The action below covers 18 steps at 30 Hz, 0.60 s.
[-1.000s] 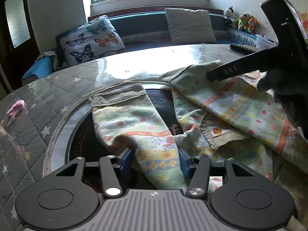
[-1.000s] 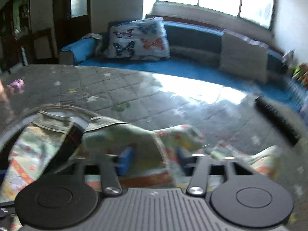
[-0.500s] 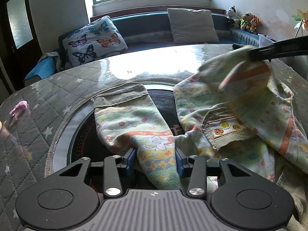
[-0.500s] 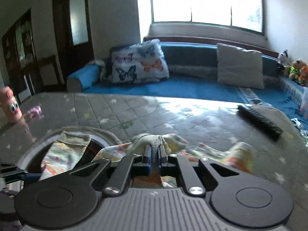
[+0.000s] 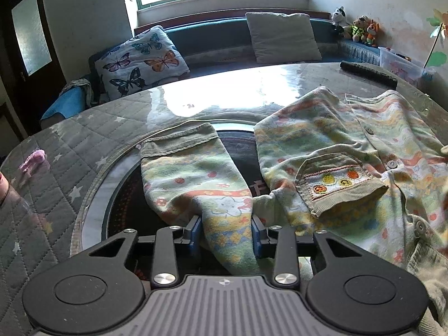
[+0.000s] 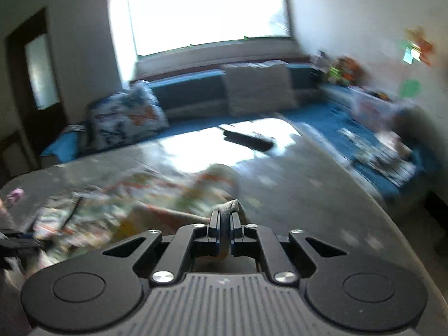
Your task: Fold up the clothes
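Left tool (image 5: 226, 233) sits with its blue pads apart on either side of a sleeve (image 5: 196, 184) of the pastel patterned cardigan (image 5: 350, 151), which lies spread across the quilted worktop (image 5: 84, 128). Right of that sleeve, the second sleeve's cuff (image 5: 340, 183) is folded over the cardigan's buttoned front. Right tool (image 6: 224, 225), seen through motion blur, is clamped tight on a fold of the same cardigan. Beyond the cardigan a dark remote (image 5: 368, 74) rests on the worktop; a butterfly cushion (image 5: 141, 61) leans on the window seat behind.
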{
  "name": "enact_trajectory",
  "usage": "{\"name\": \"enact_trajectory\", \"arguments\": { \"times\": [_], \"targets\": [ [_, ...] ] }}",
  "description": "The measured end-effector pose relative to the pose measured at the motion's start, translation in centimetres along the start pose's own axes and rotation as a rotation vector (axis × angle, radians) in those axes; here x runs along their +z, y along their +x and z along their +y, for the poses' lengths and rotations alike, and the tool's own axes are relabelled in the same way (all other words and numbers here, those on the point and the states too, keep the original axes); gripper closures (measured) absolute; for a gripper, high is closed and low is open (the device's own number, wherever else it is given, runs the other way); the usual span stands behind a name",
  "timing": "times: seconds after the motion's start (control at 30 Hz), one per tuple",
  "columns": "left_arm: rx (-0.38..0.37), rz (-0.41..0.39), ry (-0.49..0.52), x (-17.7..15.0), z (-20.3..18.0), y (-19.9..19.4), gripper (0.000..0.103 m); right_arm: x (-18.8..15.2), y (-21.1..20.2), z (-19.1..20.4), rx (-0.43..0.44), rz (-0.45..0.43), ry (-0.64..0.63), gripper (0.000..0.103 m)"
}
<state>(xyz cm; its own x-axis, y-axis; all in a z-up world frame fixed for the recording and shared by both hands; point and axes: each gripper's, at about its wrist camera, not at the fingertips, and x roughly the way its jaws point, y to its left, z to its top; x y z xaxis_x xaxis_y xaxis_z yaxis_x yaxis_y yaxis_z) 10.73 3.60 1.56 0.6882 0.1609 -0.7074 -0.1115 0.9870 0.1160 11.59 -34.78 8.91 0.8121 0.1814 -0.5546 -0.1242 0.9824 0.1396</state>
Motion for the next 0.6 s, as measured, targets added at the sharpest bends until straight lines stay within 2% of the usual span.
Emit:
{"name": "enact_trajectory", "arguments": {
  "times": [0.2,0.3,0.37,0.43,0.5,0.53,0.6],
  "targets": [
    [0.008,-0.005,0.012,-0.2,-0.1,-0.1,0.068,-3.5,-1.5,-4.9,-0.176,0.091,0.087,0.091],
    [0.011,-0.002,0.018,-0.1,-0.2,-0.1,0.068,-4.2,-2.5,-6.3,-0.244,0.073,0.121,0.087],
    [0.017,-0.001,0.019,-0.1,-0.2,-0.1,0.067,-3.9,-3.0,-6.4,-0.241,0.039,0.138,0.072],
    [0.022,0.001,0.02,-0.1,-0.2,-0.1,0.065,-3.3,-2.9,-5.8,-0.209,0.012,0.125,0.065],
    [0.027,0.001,0.022,-0.1,-0.3,-0.2,0.065,-2.6,-2.3,-3.9,-0.15,-0.001,0.078,0.055],
    [0.031,0.001,0.024,-0.1,-0.3,-0.2,0.065,-2.4,-1.7,-3.0,-0.118,0.006,0.055,0.045],
    [0.031,0.0,0.031,-0.2,-0.3,-0.3,0.066,-2.2,0.0,-1.3,-0.075,0.026,0.011,0.041]
  ]
}}
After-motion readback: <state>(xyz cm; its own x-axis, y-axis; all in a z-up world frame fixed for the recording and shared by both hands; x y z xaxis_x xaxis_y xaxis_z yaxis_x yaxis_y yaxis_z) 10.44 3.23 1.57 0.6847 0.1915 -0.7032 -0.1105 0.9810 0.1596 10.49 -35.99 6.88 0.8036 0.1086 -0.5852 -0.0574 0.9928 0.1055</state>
